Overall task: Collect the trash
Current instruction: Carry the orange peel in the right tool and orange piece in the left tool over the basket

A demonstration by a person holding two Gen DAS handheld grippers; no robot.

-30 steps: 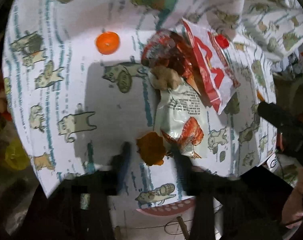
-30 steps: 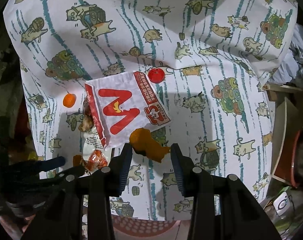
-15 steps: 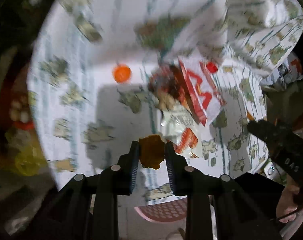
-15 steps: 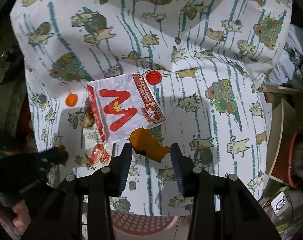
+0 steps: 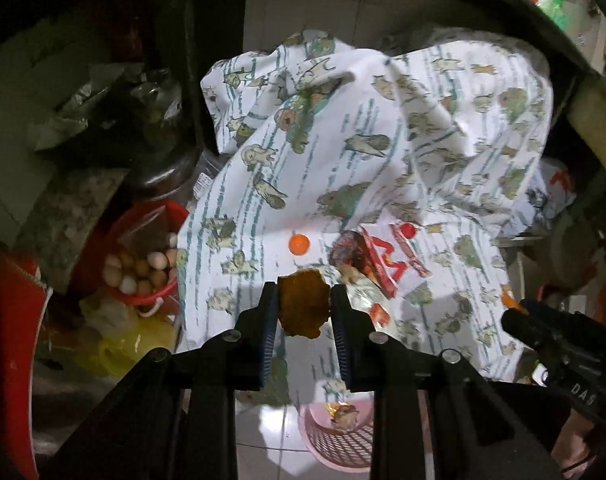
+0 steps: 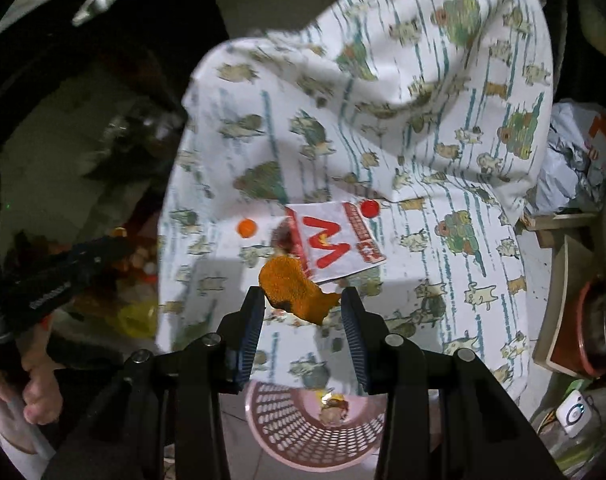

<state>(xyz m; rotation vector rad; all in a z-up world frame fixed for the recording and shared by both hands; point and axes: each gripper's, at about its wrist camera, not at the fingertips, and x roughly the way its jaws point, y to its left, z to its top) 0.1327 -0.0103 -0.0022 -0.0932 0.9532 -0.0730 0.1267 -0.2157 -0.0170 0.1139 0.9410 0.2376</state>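
My left gripper (image 5: pixel 304 292) is shut on a flat orange-brown piece of peel (image 5: pixel 303 312), held above the table's front edge. My right gripper (image 6: pixel 303 294) is shut on a second, larger orange peel piece (image 6: pixel 291 284). On the cat-print tablecloth (image 5: pixel 343 168) lie a white wrapper with red letters (image 6: pixel 335 240), a crumpled snack bag (image 5: pixel 351 252), an orange cap (image 5: pixel 299 244) and a red cap (image 6: pixel 370 208). A pink perforated basket (image 6: pixel 287 436) stands on the floor below both grippers, with a scrap inside. Each wrist view shows the other gripper at its side edge.
A red bucket of eggs (image 5: pixel 143 256) and a yellow bag (image 5: pixel 131 340) sit left of the table. A tilted board and red tub (image 6: pixel 559 300) stand at the right, with crumpled bags (image 6: pixel 575 160) behind. A person's hand (image 6: pixel 35 384) holds the left gripper.
The left jaws closed on the peel lying on the cloth. Both grippers then rose and drew back from the table with their peel pieces, bringing the pink basket into view below.
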